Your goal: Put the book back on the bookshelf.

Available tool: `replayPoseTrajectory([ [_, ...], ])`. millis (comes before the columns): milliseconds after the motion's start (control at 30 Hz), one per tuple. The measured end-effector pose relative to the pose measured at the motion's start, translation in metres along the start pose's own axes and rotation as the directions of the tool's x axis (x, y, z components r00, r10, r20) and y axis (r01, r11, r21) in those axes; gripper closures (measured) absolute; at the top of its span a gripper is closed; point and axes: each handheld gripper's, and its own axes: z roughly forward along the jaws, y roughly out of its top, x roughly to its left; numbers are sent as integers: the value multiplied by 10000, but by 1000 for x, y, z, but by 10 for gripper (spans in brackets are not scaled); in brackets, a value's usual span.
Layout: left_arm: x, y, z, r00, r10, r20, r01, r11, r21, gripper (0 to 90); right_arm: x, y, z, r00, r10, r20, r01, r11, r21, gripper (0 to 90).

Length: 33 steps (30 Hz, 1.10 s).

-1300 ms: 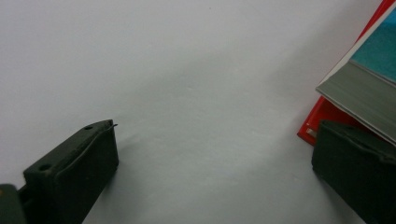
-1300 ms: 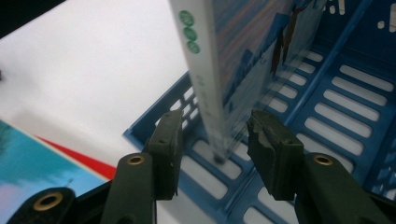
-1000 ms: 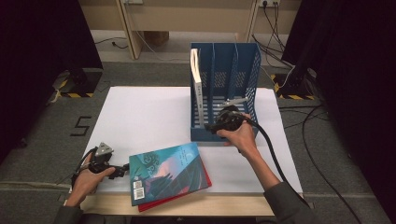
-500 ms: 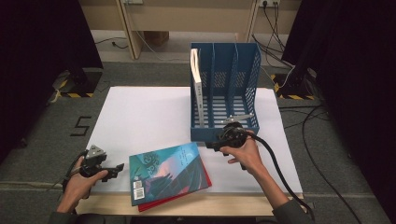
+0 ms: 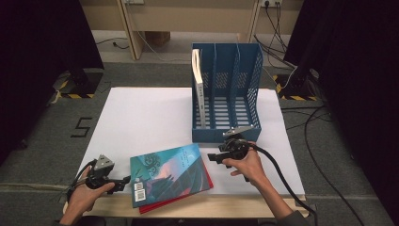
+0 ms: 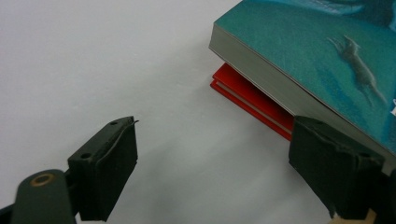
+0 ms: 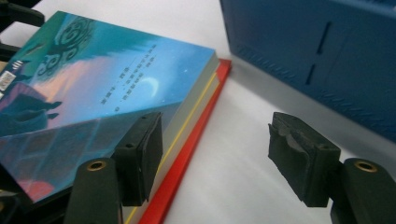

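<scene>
Two stacked books sit at the near edge of the white table [image 5: 141, 117], about mid-width: teal book [image 5: 167, 173] on top, red book [image 5: 207, 181] under it, poking out at the right and near sides. The stack lies flat, turned a bit off square to the table edge, barcode corner nearest the person. Left gripper [image 5: 123, 181] is at the near left corner, held by the left hand [image 5: 84, 195], pointing at the stack's left side, just beside it, not touching. In the left gripper view its jaws stand apart over bare table, nothing between them; one jaw sits in front of the teal book's page edge. Its jaws have just been closing partway, now open. Right gripper [image 5: 212, 157] is just off the stack's right corner, right hand [image 5: 247, 165] behind it, cable trailing toward the near right edge. In the right gripper view its jaws are apart, widening lately, nothing clamped; one jaw overlaps the books' edge, whether it touches I cannot tell. Farther back, right of centre, the blue file rack [image 5: 226, 94] stands upright, a pale book [image 5: 197, 84] on end in its left compartment.
</scene>
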Motion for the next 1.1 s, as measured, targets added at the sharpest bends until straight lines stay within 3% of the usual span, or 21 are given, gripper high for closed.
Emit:
replayPoseTrajectory([
  [233, -8, 3, -4, 9987, 411, -316, -410, 9991, 67, 240, 3, -4, 10, 9992, 143, -378, -134, 9996, 261, 347],
  [467, -14, 7, -6, 9919, 1077, -672, -1059, 9940, 289, 274, 8, -8, 23, 9973, 151, -722, -103, 9977, 672, 337],
  [567, -16, 8, -5, 9932, 958, -664, -947, 9953, 207, 283, 9, -9, 27, 9970, 154, -762, -98, 9973, 731, 336],
  [600, -18, 10, -3, 9950, 866, -493, -861, 9962, 117, 320, 9, -9, 28, 9968, 162, -782, -103, 9971, 749, 336],
  [667, -24, 14, -1, 9932, 1118, -332, -1114, 9937, 127, 441, 9, -9, 29, 9970, 162, -761, -103, 9969, 777, 336],
  [733, -24, 17, -4, 9894, 1347, -546, -1343, 9909, 109, 301, 9, -10, 29, 9968, 180, -773, -119, 9968, 786, 333],
  [767, -21, 17, -6, 9915, 1175, -566, -1178, 9930, -31, 217, 9, -10, 28, 9967, 190, -795, -127, 9968, 791, 333],
  [833, -18, 17, -11, 9963, 785, -356, -795, 9965, -274, 139, 9, -11, 27, 9965, 190, -811, -123, 9965, 828, 333],
  [933, -20, 18, -15, 9968, 795, -117, -799, 9959, -416, 153, 6, -12, 27, 9963, 247, -817, -183, 9968, 782, 331],
  [1033, -26, 17, -15, 9947, 1030, -18, -1030, 9944, -232, 148, 7, -13, 28, 9951, 335, -935, -264, 9967, 771, 328],
  [1100, -25, 17, -14, 9957, 922, 44, -921, 9956, -184, 150, 7, -14, 29, 9942, 304, -1030, -220, 9964, 813, 324],
])
